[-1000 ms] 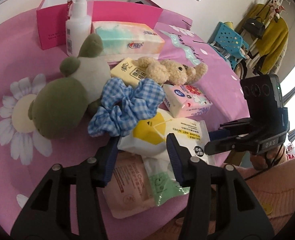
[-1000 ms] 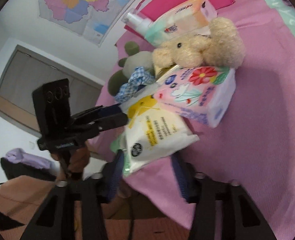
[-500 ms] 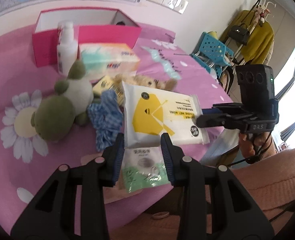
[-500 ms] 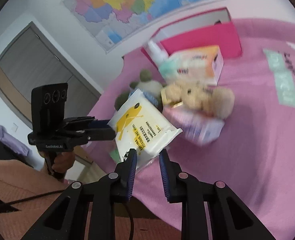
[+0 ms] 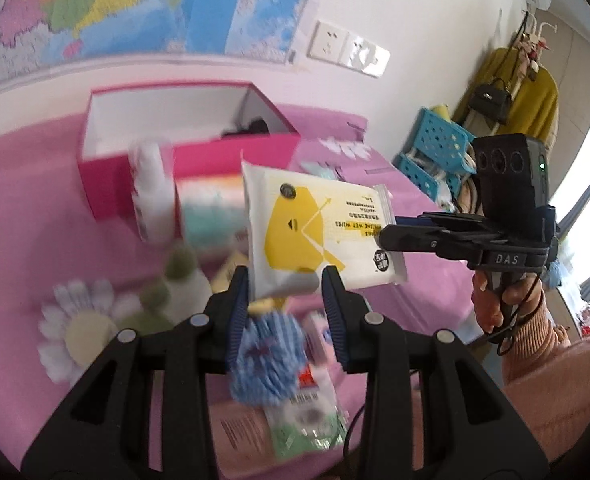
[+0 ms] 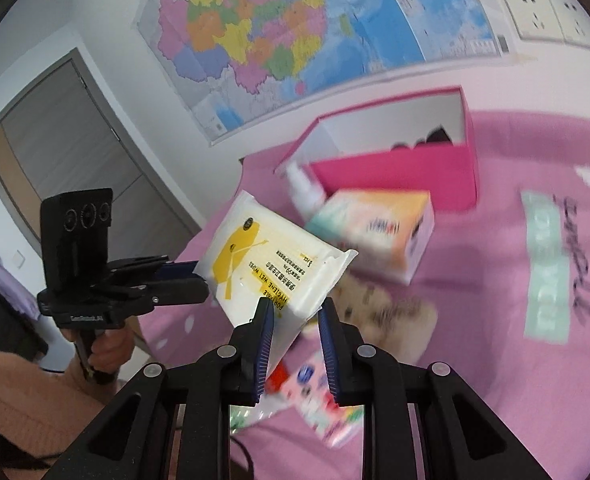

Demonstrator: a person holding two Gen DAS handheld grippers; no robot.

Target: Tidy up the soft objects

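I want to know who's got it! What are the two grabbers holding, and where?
Both hold the wet wipes pack: left gripper pinches its bottom edge, right gripper its end.

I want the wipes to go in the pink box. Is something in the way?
Yes. A white bottle and a tissue pack sit right before the pink box. The wet wipes pack is held up above them, so it could pass over.

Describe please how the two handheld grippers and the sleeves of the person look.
Both the left gripper and the right gripper are black, with ribbed blue pads on their fingers. Each carries a black camera block with three round lenses; white lettering marks the body. A thin black cable hangs down. The sleeves are pinkish knit.
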